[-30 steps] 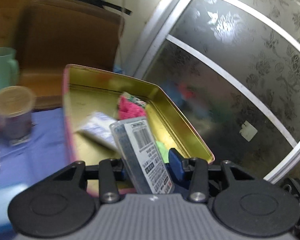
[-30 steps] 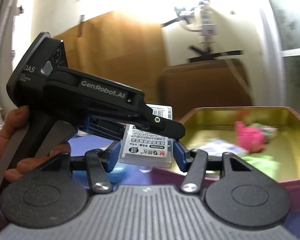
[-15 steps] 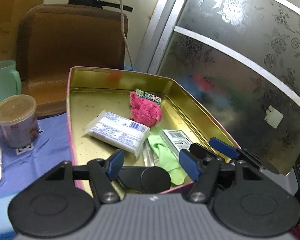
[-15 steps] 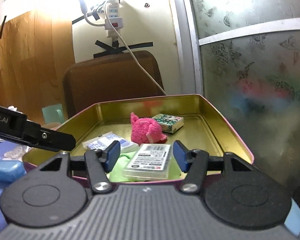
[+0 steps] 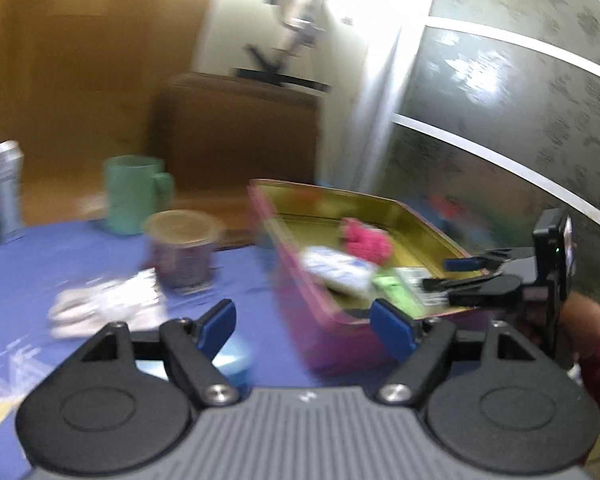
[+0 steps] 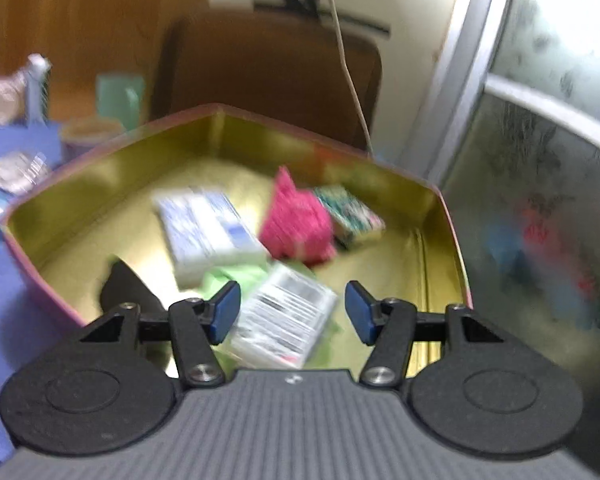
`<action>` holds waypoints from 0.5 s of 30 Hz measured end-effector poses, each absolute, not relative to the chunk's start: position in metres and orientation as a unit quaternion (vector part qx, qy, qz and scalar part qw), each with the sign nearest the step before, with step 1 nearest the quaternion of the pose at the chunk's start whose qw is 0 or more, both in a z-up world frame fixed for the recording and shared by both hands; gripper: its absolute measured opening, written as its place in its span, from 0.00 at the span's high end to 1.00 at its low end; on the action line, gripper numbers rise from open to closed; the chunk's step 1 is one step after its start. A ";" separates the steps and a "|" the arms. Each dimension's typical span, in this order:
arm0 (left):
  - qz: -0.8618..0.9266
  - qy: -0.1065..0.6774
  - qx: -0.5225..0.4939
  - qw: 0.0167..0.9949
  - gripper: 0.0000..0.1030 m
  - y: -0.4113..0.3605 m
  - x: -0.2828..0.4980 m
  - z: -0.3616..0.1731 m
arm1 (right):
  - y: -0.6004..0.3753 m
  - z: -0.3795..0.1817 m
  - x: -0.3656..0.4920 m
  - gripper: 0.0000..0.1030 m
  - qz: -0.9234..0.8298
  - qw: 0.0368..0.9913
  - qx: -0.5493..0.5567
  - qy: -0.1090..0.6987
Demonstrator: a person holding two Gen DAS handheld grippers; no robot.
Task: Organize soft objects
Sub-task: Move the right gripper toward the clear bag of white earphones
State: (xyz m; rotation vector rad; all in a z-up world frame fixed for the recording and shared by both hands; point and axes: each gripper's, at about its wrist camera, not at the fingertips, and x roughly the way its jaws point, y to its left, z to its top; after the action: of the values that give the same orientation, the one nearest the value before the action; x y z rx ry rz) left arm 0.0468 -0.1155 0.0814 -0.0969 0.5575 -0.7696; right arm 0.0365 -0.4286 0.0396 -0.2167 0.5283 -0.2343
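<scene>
Two hand-held grippers are in view, both released. The left hand-held gripper (image 5: 303,322) has just been opening; its blue pads stand well apart with nothing between them, only the blue worktop (image 5: 40,256) and the near pink corner of the tin tray (image 5: 296,280) behind the gap. The right hand-held gripper (image 6: 292,312) also stands partly open. A barcode-labelled pack (image 6: 288,316) shows in the gap, but it lies on the tray floor and the pads do not press on it.

In the right wrist view the tin tray (image 6: 440,248) fills the centre, gold inside with a pink outer wall. The pack's long axis runs from lower left toward upper right, partly over a green cloth (image 6: 236,276). A white and blue packet (image 6: 208,232) lies left of centre, its long axis running up and left. A pink plush (image 6: 296,220) sits mid-tray, touching a small green patterned box (image 6: 348,212) to its right. A dark object (image 6: 120,292) rests at the tray's lower left.

Bare tray floor lies along the right wall. On the worktop at left of the left wrist view stand a green mug (image 5: 134,196), a lidded cup (image 5: 182,248) and a crumpled white wrapper (image 5: 108,308). Both views are blurred.
</scene>
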 end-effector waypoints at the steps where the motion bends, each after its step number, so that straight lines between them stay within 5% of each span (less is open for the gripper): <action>1: -0.355 0.273 -0.052 0.893 0.26 -0.102 0.047 0.077 | -0.436 0.039 0.039 0.43 -0.130 0.949 -0.110 0.264; 5: -0.289 0.292 -0.080 0.908 0.26 -0.048 0.054 0.062 | -0.451 0.047 0.039 0.42 -0.212 0.940 -0.126 0.235; 15: -0.145 0.307 -0.108 0.934 0.26 0.039 0.076 0.023 | -0.341 0.084 0.045 0.42 0.056 0.987 -0.003 0.149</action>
State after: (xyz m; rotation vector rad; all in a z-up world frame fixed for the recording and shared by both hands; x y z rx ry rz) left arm 0.0762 0.0390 0.0231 -0.2214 0.6272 -0.2960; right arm 0.0455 -0.3405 0.0839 -0.0063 0.2993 0.1133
